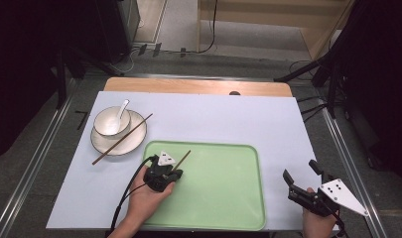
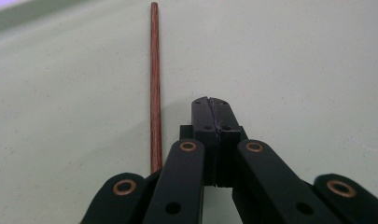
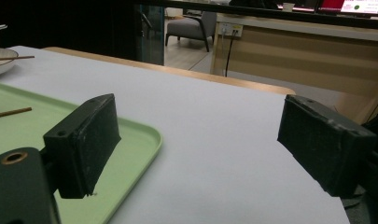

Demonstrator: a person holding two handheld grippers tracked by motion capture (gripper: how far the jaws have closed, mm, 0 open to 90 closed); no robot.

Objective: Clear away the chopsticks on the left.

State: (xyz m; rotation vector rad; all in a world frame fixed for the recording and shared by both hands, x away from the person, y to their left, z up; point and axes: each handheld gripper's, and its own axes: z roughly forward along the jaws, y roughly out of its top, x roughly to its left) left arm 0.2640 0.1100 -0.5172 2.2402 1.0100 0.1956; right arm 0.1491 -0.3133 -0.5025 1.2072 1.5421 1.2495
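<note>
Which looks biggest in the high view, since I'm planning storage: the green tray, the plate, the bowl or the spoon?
Largest to smallest as seen from above:
1. green tray
2. plate
3. bowl, sitting on the plate
4. spoon, resting in the bowl
The plate and bowl lie farther from the camera, yet the order is plain.
</note>
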